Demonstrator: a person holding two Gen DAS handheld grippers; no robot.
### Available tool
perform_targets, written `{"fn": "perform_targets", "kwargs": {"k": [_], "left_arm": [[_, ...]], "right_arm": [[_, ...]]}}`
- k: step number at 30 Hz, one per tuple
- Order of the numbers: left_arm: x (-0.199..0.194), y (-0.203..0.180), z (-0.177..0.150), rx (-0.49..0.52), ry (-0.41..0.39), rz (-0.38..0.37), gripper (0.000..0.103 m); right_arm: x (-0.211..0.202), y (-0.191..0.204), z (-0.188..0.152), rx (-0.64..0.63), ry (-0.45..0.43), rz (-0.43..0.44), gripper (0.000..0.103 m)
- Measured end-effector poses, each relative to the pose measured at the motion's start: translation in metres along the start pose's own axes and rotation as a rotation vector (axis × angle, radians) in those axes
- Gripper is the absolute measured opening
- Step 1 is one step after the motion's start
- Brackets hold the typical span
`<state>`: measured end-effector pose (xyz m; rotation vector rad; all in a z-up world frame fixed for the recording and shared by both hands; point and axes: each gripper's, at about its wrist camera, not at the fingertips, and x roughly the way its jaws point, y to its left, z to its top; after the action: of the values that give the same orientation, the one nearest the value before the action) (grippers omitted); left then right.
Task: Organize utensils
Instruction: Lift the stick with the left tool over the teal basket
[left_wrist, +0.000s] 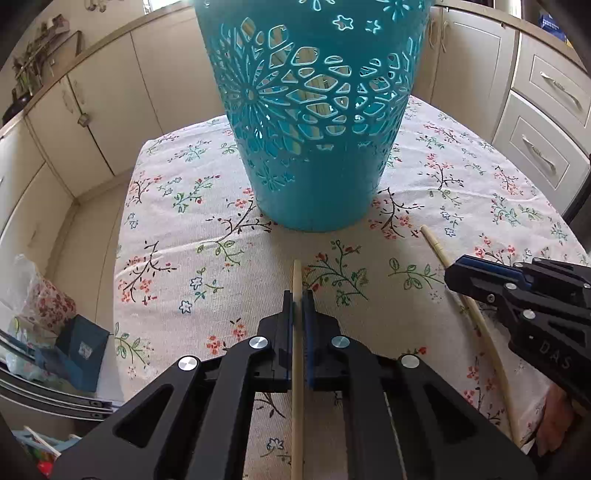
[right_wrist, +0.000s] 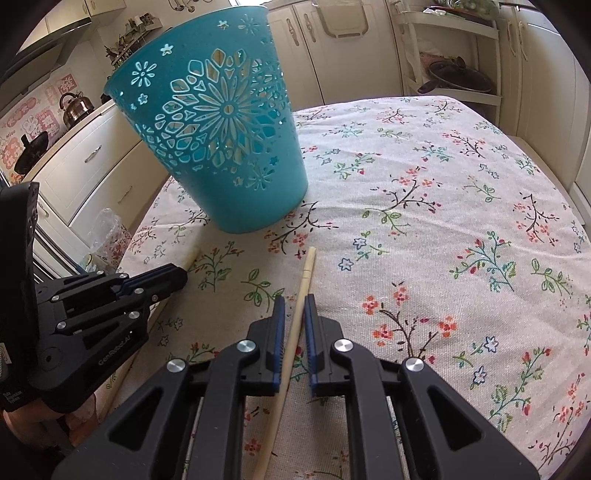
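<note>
Nearest, the left gripper is pinched tight on 1 pale chopstick, whose tip pokes out beyond the pads toward the basket. Just right of it, the right gripper has its jaws narrowly apart around a 2nd chopstick; the stick touches the left pad, with a gap at the right pad. Both sticks lie along the floral-clothed tabletop. Farther back stands a teal cut-out basket, upright, with pale sticks visible through its holes. Cream cabinets lie beyond.

Left tongs clamped; right tongs narrowly parted.
</note>
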<state>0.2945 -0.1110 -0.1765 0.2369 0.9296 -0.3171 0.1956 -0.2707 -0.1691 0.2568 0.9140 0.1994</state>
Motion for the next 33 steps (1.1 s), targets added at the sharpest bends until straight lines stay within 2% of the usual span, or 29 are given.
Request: {"fn": "perform_targets", "kwargs": {"k": [5, 11, 18, 21, 26, 33], "left_arm": [[-0.005, -0.001, -0.004, -0.009, -0.008, -0.025, 0.005], [-0.026, -0.002, -0.003, -0.023, -0.061, -0.089, 0.005], [-0.086, 0.005, 0.012, -0.073, -0.216, -0.299, 0.005], [-0.117, 0.011, 0.031, -0.098, -0.304, -0.346, 0.005], [-0.152, 0.024, 0.077, -0.142, -0.448, -0.352, 0.005], [-0.174, 0.036, 0.129, -0.177, -0.534, -0.371, 0.005]], "right_arm": [[0.000, 0.000, 0.000, -0.001, 0.000, 0.000, 0.011], [0.000, 0.000, 0.000, 0.000, 0.000, 0.000, 0.011], [0.001, -0.001, 0.000, -0.004, -0.001, -0.003, 0.011], [0.000, -0.001, -0.001, -0.007, -0.002, -0.006, 0.011], [0.000, -0.001, -0.001, -0.006, -0.002, -0.006, 0.011], [-0.001, -0.004, -0.001, 0.008, 0.000, 0.009, 0.011]]}}
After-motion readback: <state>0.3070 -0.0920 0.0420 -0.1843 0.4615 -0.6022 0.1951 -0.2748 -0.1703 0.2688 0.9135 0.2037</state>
